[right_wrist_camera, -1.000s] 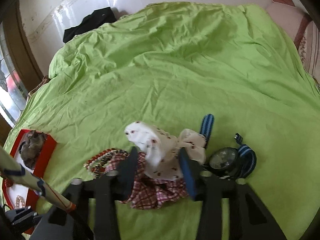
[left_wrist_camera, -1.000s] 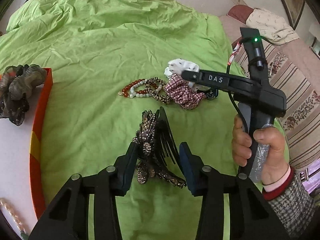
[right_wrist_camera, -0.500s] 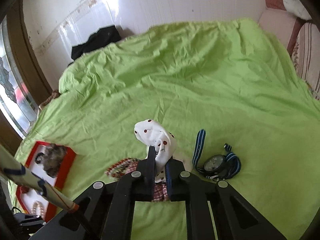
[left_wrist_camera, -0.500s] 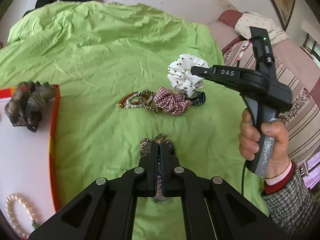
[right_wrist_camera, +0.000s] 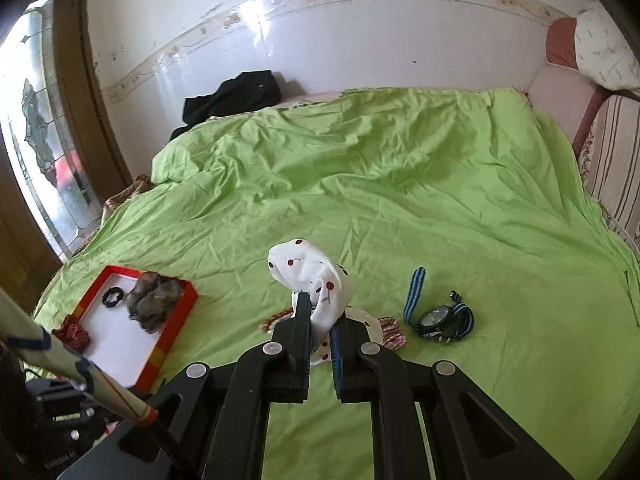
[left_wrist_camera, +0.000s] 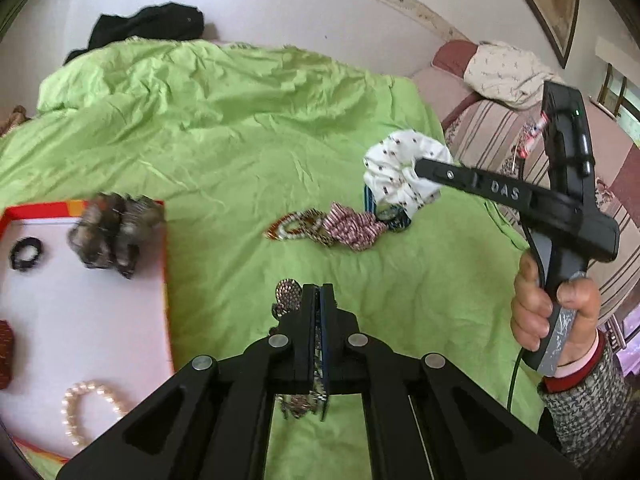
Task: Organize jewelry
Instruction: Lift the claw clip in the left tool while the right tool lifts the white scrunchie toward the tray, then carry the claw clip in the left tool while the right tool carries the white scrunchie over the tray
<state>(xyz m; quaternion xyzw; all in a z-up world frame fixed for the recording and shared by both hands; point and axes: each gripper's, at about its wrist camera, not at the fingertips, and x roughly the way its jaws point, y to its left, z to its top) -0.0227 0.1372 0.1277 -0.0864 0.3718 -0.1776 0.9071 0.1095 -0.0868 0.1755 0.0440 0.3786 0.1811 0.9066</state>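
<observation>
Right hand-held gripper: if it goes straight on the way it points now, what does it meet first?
Probably only the green bedsheet. The right hand-held gripper is shut on the white scrunchie; depth is unclear.

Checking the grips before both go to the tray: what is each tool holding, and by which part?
Left tool: the rhinestone hair comb, pinched across its middle. Right tool: the white dotted fabric scrunchie, pinched at its lower fold.

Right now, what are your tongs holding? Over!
Left tongs shut on sparkly hair comb. Right tongs shut on white dotted scrunchie, lifted off green sheet. Red-rimmed tray to the left, path clear.
</observation>
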